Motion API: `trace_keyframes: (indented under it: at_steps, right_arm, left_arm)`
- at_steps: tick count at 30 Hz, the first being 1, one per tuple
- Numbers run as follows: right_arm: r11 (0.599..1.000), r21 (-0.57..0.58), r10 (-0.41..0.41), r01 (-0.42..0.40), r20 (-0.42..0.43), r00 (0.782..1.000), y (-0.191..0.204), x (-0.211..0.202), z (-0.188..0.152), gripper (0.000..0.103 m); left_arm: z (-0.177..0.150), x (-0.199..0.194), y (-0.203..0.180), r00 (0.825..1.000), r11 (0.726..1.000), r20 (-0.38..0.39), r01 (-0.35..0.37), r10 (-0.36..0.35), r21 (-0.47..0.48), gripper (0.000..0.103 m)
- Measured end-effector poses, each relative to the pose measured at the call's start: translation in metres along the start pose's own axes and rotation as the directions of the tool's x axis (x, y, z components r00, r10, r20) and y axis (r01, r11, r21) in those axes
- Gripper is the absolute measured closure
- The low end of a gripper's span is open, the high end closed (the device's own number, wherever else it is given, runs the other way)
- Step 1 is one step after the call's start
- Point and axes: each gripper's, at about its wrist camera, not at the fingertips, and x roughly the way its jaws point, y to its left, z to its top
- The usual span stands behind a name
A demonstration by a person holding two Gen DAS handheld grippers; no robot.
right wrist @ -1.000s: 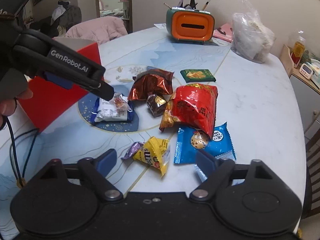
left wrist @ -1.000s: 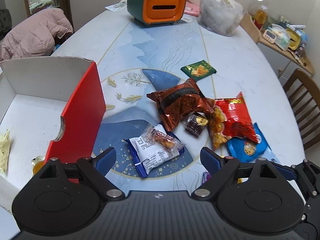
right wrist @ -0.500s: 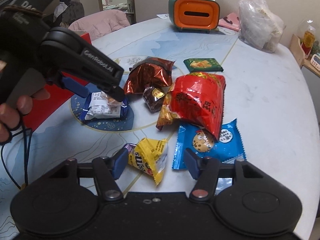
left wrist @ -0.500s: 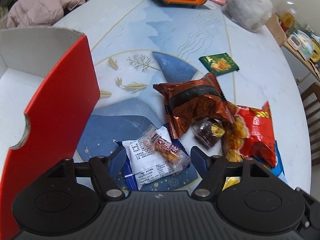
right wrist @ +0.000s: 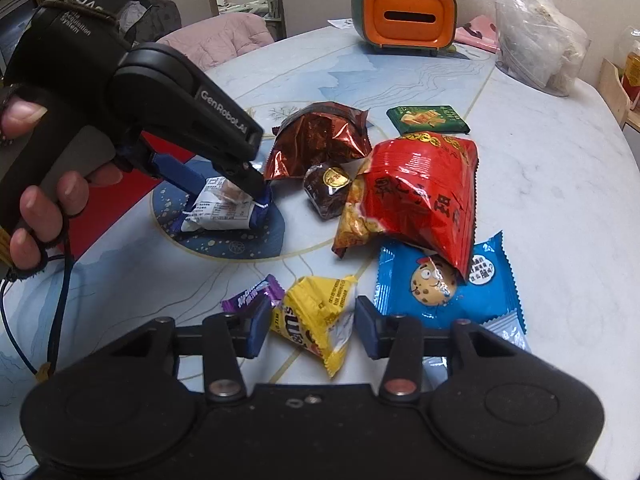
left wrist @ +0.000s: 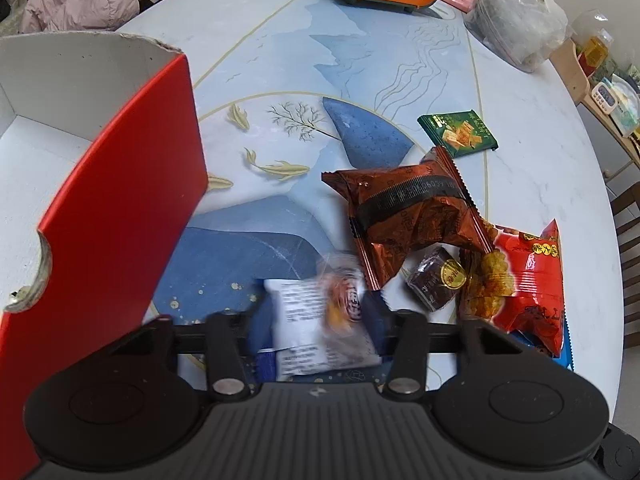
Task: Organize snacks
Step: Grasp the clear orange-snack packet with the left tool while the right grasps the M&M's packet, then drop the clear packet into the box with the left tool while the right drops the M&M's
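Note:
My left gripper (left wrist: 318,320) is closing around a white-and-blue snack packet (left wrist: 308,320) with a small clear-wrapped candy (left wrist: 344,300) on top; the packet looks blurred. In the right wrist view the left gripper (right wrist: 240,192) presses on that packet (right wrist: 224,212). My right gripper (right wrist: 308,324) is open around a yellow M&M's bag (right wrist: 312,320) on the table. A red box (left wrist: 116,216) with a white inside stands at the left.
On the table lie a brown foil bag (left wrist: 408,216), a dark wrapped chocolate (left wrist: 436,280), a red snack bag (right wrist: 416,196), a blue cookie packet (right wrist: 444,288), a purple candy (right wrist: 252,294) and a green packet (right wrist: 428,118). An orange-green holder (right wrist: 404,18) and a plastic bag (right wrist: 536,52) stand at the back.
Both grippers have moved down and forward and narrowed. The left one now has the white-and-blue packet between its fingers; the right one now has the yellow bag between its fingers.

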Motion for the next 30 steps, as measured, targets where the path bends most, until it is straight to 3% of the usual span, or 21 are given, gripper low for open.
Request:
trace_keyframes:
  at_steps: [8, 18, 30]
  right_arm:
    - [0.999, 0.048, -0.023, 0.022, 0.016, 1.000, -0.002, -0.007, -0.002, 0.070]
    - [0.993, 0.107, -0.054, 0.048, 0.048, 0.997, -0.002, -0.031, -0.003, 0.071]
    - [0.992, 0.120, -0.059, 0.044, 0.124, 0.990, 0.025, -0.086, 0.005, 0.071]
  left_arm:
    - [0.000, -0.005, 0.005, 1.000, 1.000, 0.011, 0.022, -0.022, 0.008, 0.086]
    - [-0.011, -0.029, 0.009, 0.997, 0.997, 0.040, 0.065, -0.067, 0.049, 0.086]
    - [-0.026, -0.101, 0.017, 0.985, 0.980, 0.086, 0.140, -0.153, 0.139, 0.086]
